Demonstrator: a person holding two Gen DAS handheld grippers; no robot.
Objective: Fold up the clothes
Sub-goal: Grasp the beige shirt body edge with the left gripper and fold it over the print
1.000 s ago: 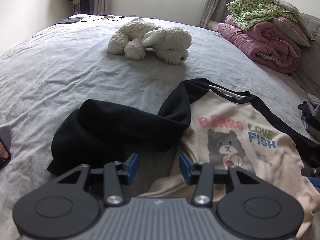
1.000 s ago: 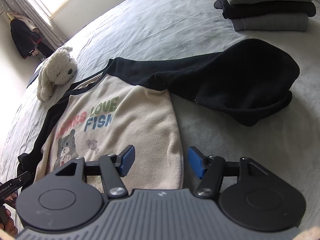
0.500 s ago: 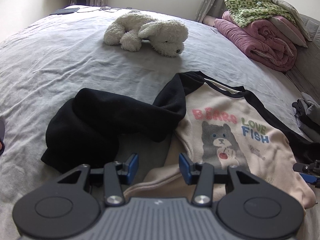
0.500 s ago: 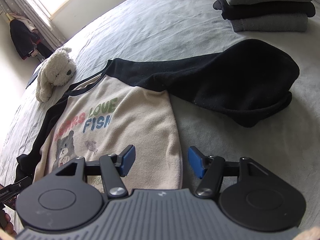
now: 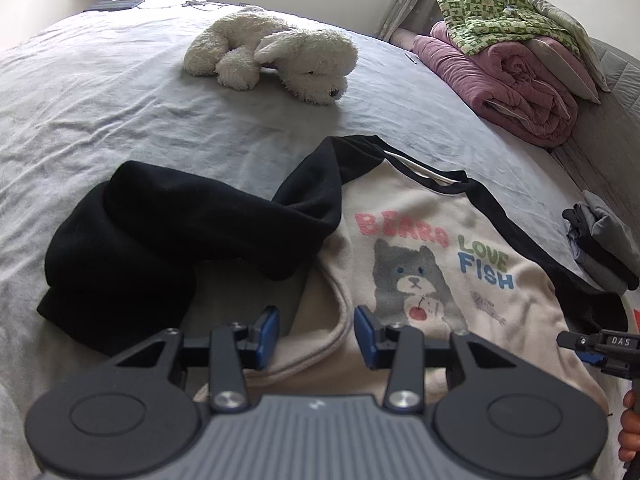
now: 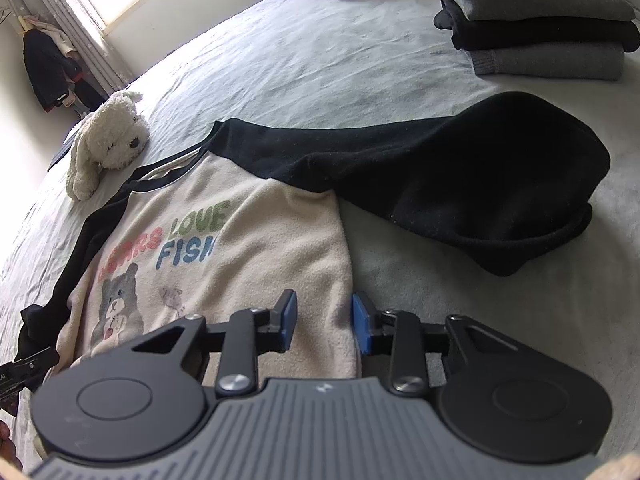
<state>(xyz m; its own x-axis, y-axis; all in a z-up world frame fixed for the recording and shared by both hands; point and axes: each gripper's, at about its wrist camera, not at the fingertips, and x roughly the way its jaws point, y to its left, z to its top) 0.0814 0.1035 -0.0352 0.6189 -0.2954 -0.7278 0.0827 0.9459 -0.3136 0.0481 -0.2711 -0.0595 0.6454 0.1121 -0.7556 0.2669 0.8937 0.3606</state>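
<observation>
The cream fleece sweatshirt with black raglan sleeves and a bear print (image 5: 420, 248) lies face up and spread on the grey bed sheet (image 5: 120, 100), hem toward the person; this layout presumably prepares a fold from the bottom edge. Both sleeves extend outward to the sides.

The left gripper (image 5: 316, 334) has just been closing slightly. Its jaws stand apart over the hem's rumpled left corner, with fabric between the blue pads (image 5: 269, 332); contact cannot be confirmed.

The right gripper (image 6: 324, 322) has just been closing. Its jaws straddle the right side edge near the hem, narrowly apart. A firm grip is not evident.
</observation>
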